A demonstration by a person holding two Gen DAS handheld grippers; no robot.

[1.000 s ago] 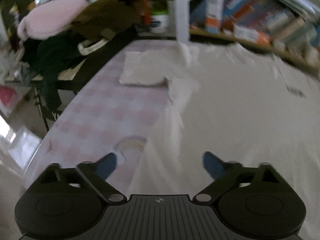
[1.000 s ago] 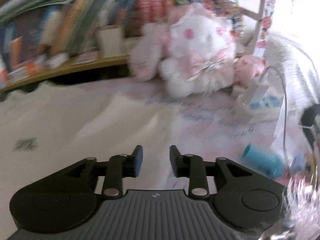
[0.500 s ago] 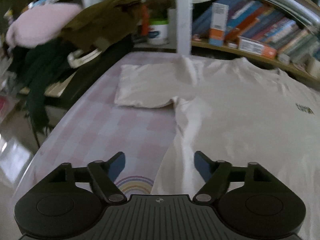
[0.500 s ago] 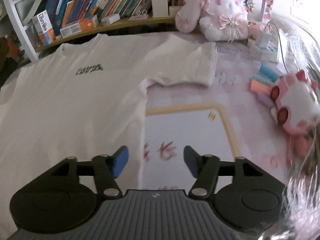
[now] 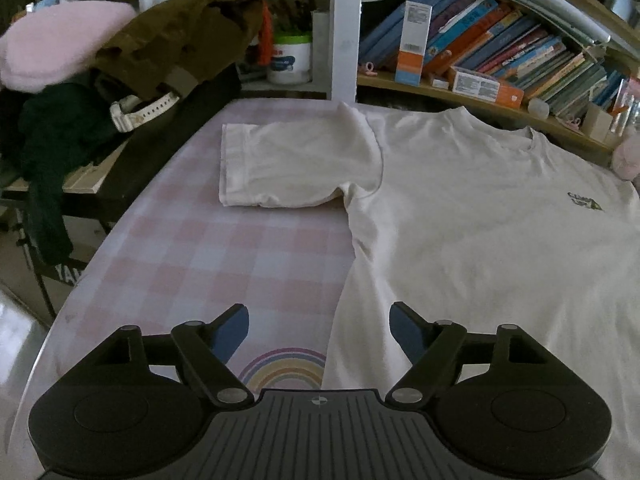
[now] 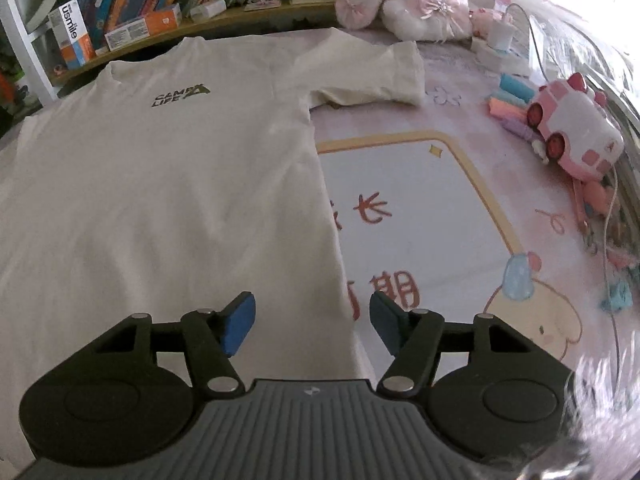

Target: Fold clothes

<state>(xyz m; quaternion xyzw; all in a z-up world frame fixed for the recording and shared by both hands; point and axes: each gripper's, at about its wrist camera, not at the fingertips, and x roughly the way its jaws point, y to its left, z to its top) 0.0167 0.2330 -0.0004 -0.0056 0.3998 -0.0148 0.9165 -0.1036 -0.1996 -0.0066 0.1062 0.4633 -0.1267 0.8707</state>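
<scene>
White T-shirt (image 6: 160,184) lay flat, face up, across the desk (image 5: 224,264). Your left gripper (image 5: 320,332) hung open over its left side edge. Right gripper (image 6: 312,320) straddled the right edge, jaws closing, nothing pinched. First fold pending: grab both edges.

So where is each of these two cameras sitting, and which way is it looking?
Left wrist view: sits on the left claw, looking forward and down over the T-shirt's edge, the checked table cover and the bookshelf; only its two open fingers show.
Right wrist view: sits on the right claw, looking down over the T-shirt's other edge, the plush toy and the pink toy car; its jaws are closing, gripping nothing.
Shared: the same spread-out T-shirt and bookshelf.
</scene>
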